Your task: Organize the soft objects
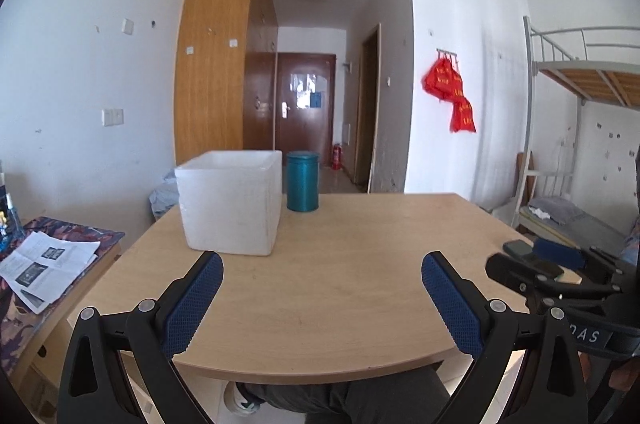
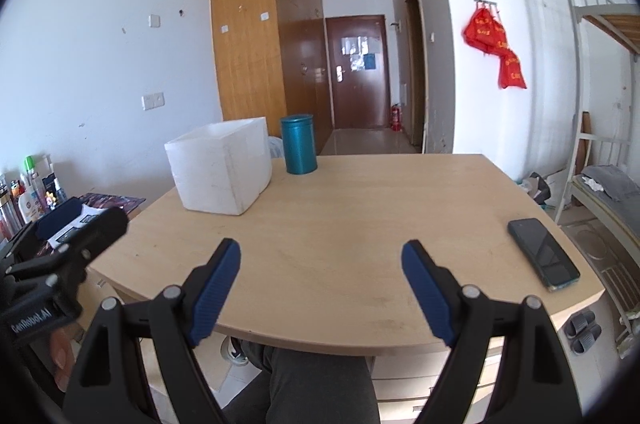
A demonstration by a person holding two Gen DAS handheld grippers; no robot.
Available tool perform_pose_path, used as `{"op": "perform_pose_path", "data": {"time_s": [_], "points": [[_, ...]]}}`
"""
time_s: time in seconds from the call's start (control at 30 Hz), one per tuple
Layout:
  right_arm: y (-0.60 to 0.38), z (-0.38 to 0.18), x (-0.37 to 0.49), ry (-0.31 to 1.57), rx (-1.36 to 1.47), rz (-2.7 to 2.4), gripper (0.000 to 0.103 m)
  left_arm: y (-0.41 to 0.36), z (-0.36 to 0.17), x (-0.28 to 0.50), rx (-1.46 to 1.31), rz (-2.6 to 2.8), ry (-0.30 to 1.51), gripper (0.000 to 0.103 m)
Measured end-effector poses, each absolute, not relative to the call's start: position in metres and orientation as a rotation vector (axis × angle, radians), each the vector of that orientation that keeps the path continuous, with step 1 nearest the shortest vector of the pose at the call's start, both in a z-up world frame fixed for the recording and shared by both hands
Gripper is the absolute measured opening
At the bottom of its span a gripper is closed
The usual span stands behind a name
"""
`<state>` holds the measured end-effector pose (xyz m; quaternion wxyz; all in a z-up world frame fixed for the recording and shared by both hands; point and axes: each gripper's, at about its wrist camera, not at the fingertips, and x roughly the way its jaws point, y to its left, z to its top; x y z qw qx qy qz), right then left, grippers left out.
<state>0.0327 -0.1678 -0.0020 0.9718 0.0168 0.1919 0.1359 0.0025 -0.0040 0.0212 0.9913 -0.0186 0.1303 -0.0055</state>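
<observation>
white foam box (image 1: 230,202) stands at the far left corner of the desk (image 1: 360,264), with a teal canister (image 1: 303,181) just beside its right side at the far edge. left tongs (image 1: 322,294) hang wide and empty over the near edge. right tongs (image 2: 321,282) are likewise spread wide, gripping nothing. a dark phone (image 2: 543,253) lies flat by the right edge.

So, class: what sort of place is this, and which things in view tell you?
Probably a dormitory room: a metal bunk bed stands on the right, a tall wooden wardrobe on the left, and a short hallway leads to an entrance door.
</observation>
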Motion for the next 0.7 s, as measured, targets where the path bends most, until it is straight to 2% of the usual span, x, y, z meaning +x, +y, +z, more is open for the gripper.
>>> {"op": "perform_pose_path", "data": {"time_s": [0.2,0.3,0.5,0.7], "points": [[-0.172,-0.003,0.013,0.285,0.043,0.233,0.086,-0.001,0.02,-0.008,-0.062,0.005,0.193,0.103],[-0.171,-0.005,0.004,0.222,0.028,0.184,0.097,-0.001,0.017,-0.013,-0.05,0.028,0.156,0.103],[-0.175,-0.002,-0.007,0.143,0.041,0.117,0.102,-0.007,0.015,-0.025,-0.008,0.044,0.1,0.103],[-0.172,-0.002,-0.013,0.104,0.023,0.105,0.103,-0.009,0.015,-0.029,0.002,0.044,0.069,0.103]]}}
